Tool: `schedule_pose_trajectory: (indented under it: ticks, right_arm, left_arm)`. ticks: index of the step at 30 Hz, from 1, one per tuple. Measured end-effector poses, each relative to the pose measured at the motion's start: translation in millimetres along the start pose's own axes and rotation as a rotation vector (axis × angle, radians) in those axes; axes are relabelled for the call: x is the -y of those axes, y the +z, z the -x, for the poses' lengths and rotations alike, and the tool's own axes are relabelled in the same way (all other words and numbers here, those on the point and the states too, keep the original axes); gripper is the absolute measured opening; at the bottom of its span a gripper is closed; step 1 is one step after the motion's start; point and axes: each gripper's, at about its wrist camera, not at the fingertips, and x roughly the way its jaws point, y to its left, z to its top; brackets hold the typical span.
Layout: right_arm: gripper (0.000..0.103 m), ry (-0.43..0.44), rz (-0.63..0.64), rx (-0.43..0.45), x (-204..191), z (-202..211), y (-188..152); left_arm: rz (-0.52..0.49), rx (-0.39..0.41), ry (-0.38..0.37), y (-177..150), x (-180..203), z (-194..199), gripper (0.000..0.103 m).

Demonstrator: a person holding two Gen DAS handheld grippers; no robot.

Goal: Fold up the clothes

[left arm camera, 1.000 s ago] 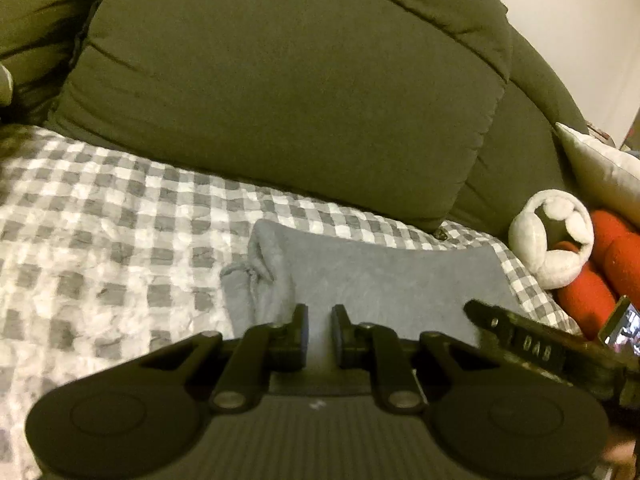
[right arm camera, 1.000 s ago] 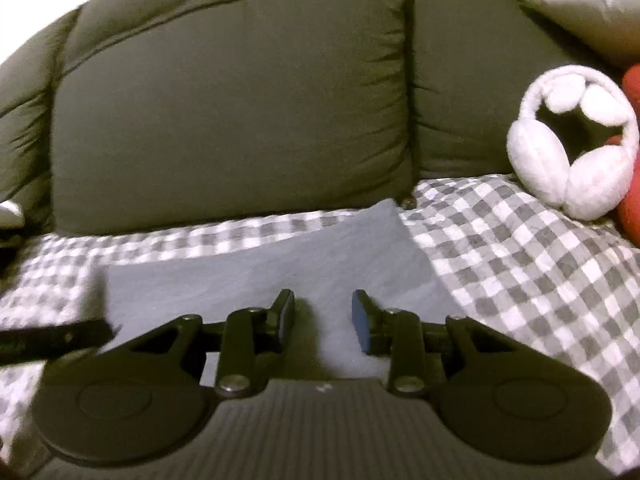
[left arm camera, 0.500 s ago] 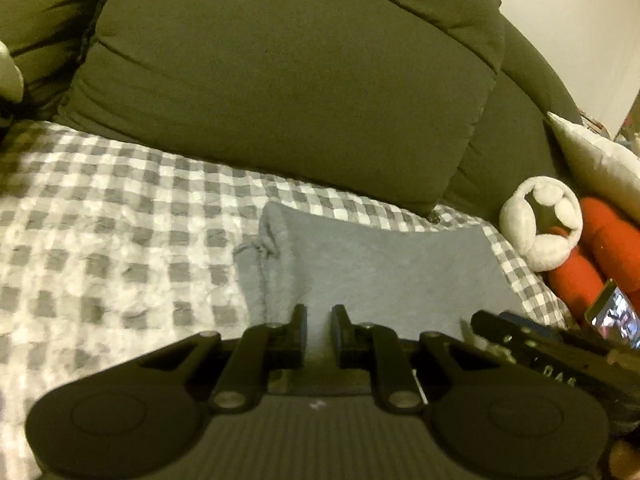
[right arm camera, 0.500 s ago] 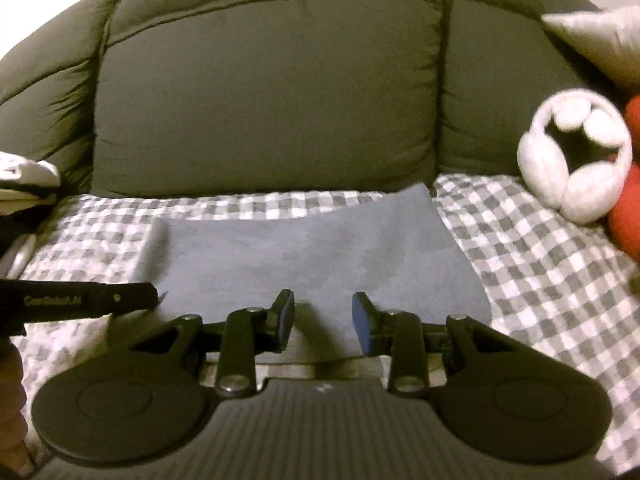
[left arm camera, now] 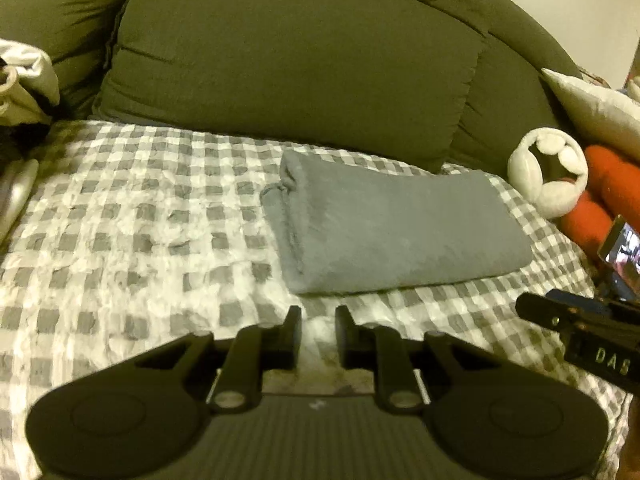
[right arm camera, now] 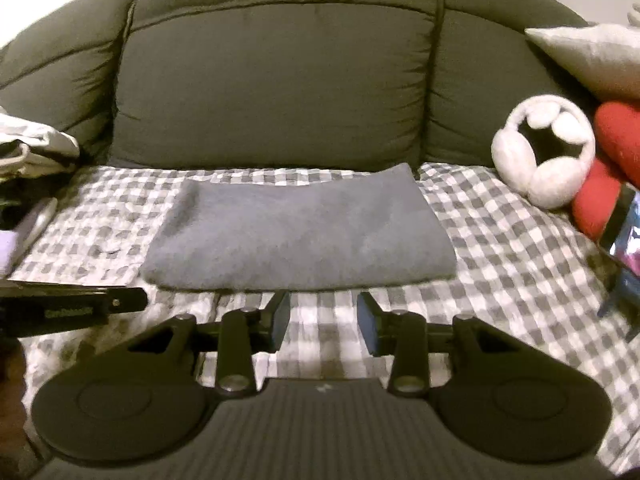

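Observation:
A folded grey garment (left arm camera: pixel 392 232) lies flat on the checked cover (left arm camera: pixel 132 224) of the sofa seat, also in the right wrist view as the grey garment (right arm camera: pixel 300 232). My left gripper (left arm camera: pixel 318 330) hovers just in front of its near left corner, jaws opening, nothing between them. My right gripper (right arm camera: pixel 322 316) hangs in front of the garment's near edge, jaws opening and empty. Each gripper shows at the side of the other's view: the right one (left arm camera: pixel 576 328) and the left one (right arm camera: pixel 72 308).
Dark green sofa back cushions (right arm camera: pixel 280 92) rise behind the seat. White earmuffs (right arm camera: pixel 544 156), a red plush (right arm camera: pixel 600 196), a pale pillow (right arm camera: pixel 592 56) and a lit phone screen (right arm camera: pixel 628 248) sit at the right. Light clothes (right arm camera: pixel 32 144) pile at the left.
Both grippers have drawn back from the grey garment, which now lies wholly in front of them. Their jaws stand a little wider than before.

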Motion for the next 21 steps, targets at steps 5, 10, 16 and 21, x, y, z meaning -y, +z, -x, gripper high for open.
schedule_pose_trajectory:
  ticks: [5, 10, 16, 21]
  right_arm:
    - [0.047, 0.018, 0.004, -0.005, 9, -2, -16]
    - [0.051, 0.016, -0.014, -0.034, 16, -9, -22]
    - [0.072, 0.021, -0.016, -0.021, 15, -10, -22]
    - [0.103, 0.031, 0.003, -0.022, 7, -12, -26]
  left_arm:
    - [-0.024, 0.019, 0.056, -8, 21, 1, 0.028]
    - [-0.021, 0.018, 0.105, -13, 28, 0, 0.034]
    - [-0.021, 0.028, 0.149, -14, 29, 1, 0.079]
    - [-0.006, 0.025, 0.192, -14, 23, -1, 0.093]
